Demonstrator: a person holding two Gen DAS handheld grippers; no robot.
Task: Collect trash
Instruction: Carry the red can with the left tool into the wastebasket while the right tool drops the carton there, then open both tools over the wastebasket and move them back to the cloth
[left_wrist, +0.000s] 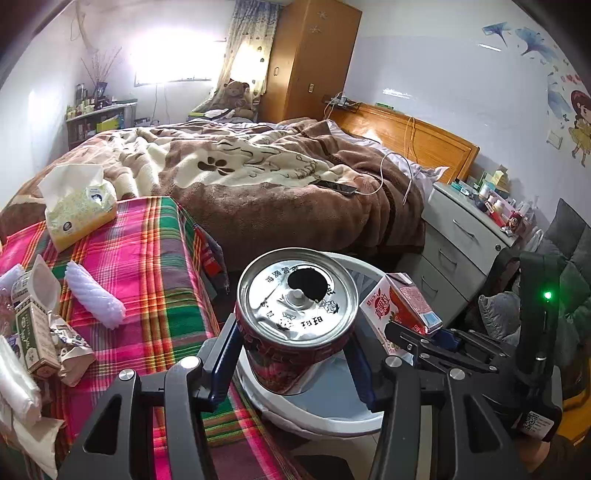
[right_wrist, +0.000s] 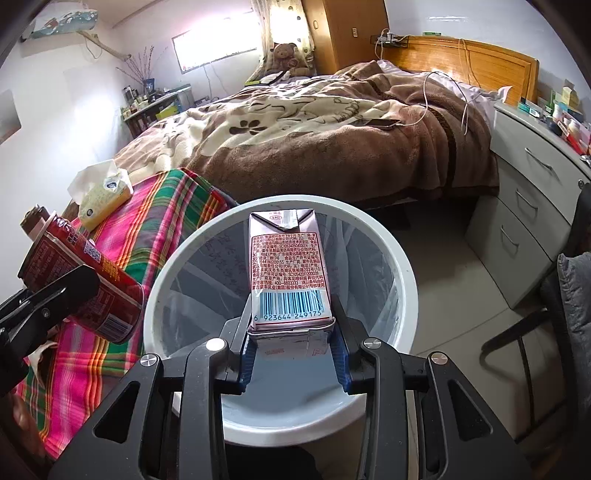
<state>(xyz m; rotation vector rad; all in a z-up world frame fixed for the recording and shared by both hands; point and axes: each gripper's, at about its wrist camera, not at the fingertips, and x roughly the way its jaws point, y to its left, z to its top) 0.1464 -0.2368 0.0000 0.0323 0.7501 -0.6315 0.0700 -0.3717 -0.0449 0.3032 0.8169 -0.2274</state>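
The left gripper (left_wrist: 291, 343) clamps a red drink can (left_wrist: 295, 321) over the near-left rim of the white trash bin (right_wrist: 399, 258); the right gripper (right_wrist: 293, 350) clamps a milk carton (right_wrist: 288, 273) above the bin's opening, beside the plaid-covered table (left_wrist: 147, 258)

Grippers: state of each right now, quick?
Left gripper: shut on the red can, beside the white bin.
Right gripper: shut on the drink carton, held over the bin's opening.
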